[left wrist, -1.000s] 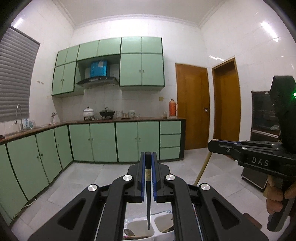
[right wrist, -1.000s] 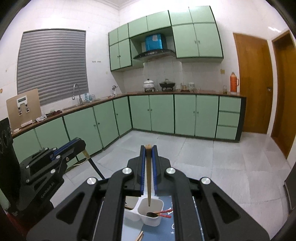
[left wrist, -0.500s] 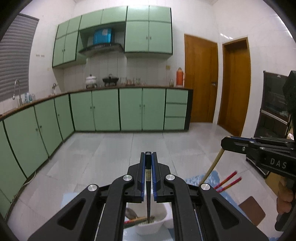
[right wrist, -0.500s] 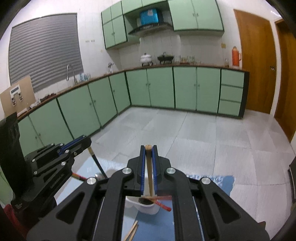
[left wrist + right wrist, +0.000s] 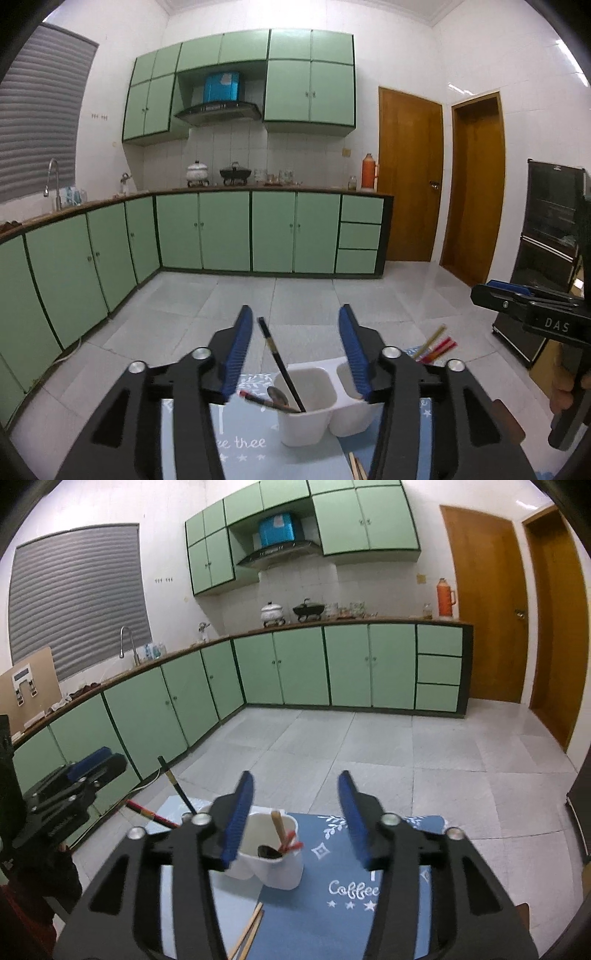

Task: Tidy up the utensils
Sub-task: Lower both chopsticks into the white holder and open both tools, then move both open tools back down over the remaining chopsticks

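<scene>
left gripper [image 5: 295, 347] jaws opening, black chopstick [image 5: 281, 365] loose in holder [image 5: 306, 424] at mat [image 5: 236, 446] far edge | right gripper [image 5: 296, 812] jaws opening, wooden chopstick [image 5: 277, 825] dropped | risk: I knock the holder retreating

green cabinets [image 5: 229, 230], orange thermos [image 5: 368, 171], wooden door [image 5: 410, 177], faucet [image 5: 127, 644]

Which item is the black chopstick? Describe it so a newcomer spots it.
On the blue mat stands a white two-cup holder. In its left cup as the left wrist view shows it, beside a spoon, leans the black chopstick. It is the only dark stick with a gold band; the others are red or pale wood.
</scene>
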A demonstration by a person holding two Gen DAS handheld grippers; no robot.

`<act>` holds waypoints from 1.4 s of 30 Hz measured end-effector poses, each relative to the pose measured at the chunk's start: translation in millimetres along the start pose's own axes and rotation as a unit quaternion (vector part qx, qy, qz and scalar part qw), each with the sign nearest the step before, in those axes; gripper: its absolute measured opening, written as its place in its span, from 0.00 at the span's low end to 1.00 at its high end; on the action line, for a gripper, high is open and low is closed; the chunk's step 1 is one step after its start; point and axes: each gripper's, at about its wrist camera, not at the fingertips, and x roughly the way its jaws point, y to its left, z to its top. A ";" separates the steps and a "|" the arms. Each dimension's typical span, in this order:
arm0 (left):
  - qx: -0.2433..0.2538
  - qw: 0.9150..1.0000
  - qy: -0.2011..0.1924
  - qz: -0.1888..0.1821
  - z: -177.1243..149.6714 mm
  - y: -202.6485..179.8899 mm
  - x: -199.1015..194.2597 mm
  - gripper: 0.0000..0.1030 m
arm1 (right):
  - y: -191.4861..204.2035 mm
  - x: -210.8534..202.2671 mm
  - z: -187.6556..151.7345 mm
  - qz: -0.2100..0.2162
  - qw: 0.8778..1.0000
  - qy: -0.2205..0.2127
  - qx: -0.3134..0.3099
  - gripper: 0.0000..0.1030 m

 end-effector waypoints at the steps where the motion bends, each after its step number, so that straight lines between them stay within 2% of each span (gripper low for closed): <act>1: 0.003 1.000 -0.004 0.000 -2.1 -2.0 -9.5 0.52 | 1.2 -8.5 -5.3 -0.004 1.000 -0.004 0.000 0.59; 8: -0.007 1.000 0.007 -0.007 -32.5 -10.2 -54.8 0.63 | 9.7 -49.6 -50.0 -0.002 1.000 -0.005 -0.004 0.73; 16: -0.020 0.998 0.065 -0.006 -98.8 -12.5 -87.8 0.72 | 19.2 -78.9 -117.5 -0.023 1.000 0.003 0.014 0.86; 20: -0.036 0.996 0.085 -0.009 -128.0 -8.1 -96.5 0.73 | 24.6 -88.3 -151.4 -0.044 0.999 0.000 0.025 0.89; 27: -0.019 0.994 0.109 -0.002 -169.8 -14.7 -108.6 0.73 | 31.4 -89.7 -206.4 -0.048 0.997 0.039 0.043 0.90; 32: -0.009 0.990 0.140 0.003 -195.0 -17.6 -110.7 0.73 | 46.2 -84.3 -243.5 -0.051 0.995 0.070 0.046 0.90; 42: 0.003 0.984 0.180 0.014 -225.6 -10.7 -113.6 0.73 | 81.1 -76.8 -289.4 -0.068 0.993 0.090 0.019 0.88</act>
